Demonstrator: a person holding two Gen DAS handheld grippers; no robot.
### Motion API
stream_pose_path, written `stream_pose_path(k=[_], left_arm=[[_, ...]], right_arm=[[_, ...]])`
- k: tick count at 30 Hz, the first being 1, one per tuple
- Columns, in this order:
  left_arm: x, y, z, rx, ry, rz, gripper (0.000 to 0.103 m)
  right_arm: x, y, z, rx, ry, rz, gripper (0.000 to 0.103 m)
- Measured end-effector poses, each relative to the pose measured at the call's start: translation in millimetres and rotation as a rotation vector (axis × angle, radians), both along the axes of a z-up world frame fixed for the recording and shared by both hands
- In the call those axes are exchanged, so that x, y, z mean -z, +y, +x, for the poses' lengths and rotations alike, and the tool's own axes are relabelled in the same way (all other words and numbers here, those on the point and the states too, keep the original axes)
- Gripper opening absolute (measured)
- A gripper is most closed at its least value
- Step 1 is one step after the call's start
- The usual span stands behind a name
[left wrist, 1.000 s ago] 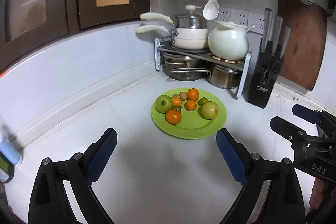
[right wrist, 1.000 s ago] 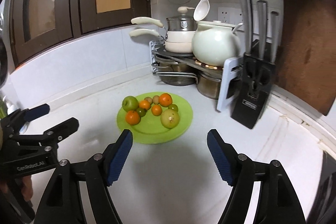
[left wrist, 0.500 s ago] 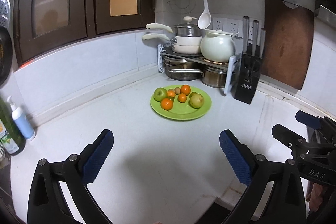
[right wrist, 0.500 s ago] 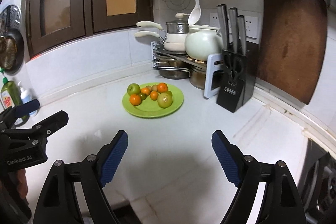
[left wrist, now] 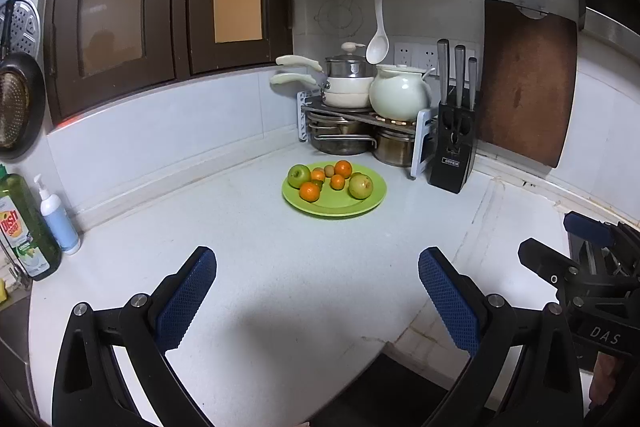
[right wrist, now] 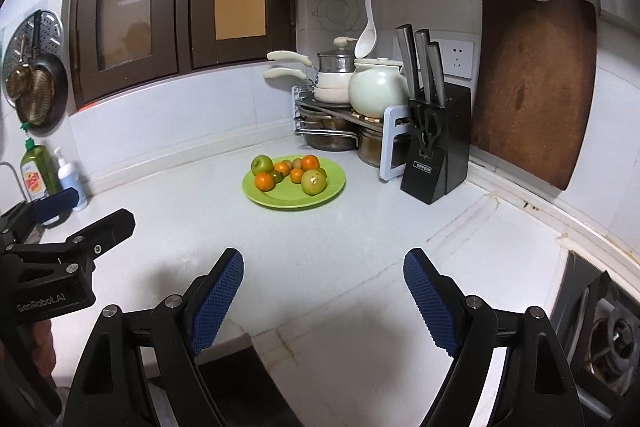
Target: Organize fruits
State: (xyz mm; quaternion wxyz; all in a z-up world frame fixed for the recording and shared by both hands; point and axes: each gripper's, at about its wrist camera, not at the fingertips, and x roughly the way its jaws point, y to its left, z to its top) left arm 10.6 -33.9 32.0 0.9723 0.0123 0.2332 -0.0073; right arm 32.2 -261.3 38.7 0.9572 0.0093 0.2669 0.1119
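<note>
Only right wrist shows the stove burner [right wrist: 612, 339].

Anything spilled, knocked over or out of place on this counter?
Nothing stands out. All the fruit sits on the green plate, none loose on the counter. The knife block stands upright. Both grippers, left and right, are open and empty.

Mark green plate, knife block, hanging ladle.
green plate [left wrist: 340, 209], left wrist view, bare front rim.
knife block [right wrist: 436, 155], right wrist view, front face.
hanging ladle [left wrist: 377, 49], left wrist view, bowl.
</note>
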Motion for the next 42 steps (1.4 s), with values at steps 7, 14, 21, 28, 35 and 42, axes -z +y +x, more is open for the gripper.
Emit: stream_pose_path(k=[7,14,21,28,35,42], left_arm=[[-1.2,-2.9,-14.1,-0.008,-0.009,0.004,0.103],[-0.4,-0.8,-27.0,-0.008,0.0,0.004,0.103],[0.3,0.4,-29.7,-0.01,-0.006,0.01,0.103],[-1.3,3.1,-34.1,-0.01,-0.013,0.015,0.103],[-1.5,5.7,-34.3,-0.008,-0.013,0.014,0.103],[-3.1,9.0,-33.6,-0.004,-0.014,0.015,0.103]], right_arm=[[-0.8,-4.6,-14.2,-0.013,-0.006,-0.001,0.083],[-1.4,-4.7,-21.4,-0.024,-0.004,-0.003,0.083],[-1.2,-3.3,-26.1,-0.029,-0.003,0.0,0.083],[-1.0,-2.1,-27.6,-0.029,-0.005,0.002,0.083],[-1.0,-1.2,-28.4,-0.03,-0.005,0.0,0.083],[-1.8,-0.2,-29.4,-0.036,-0.008,0.0,0.083]])
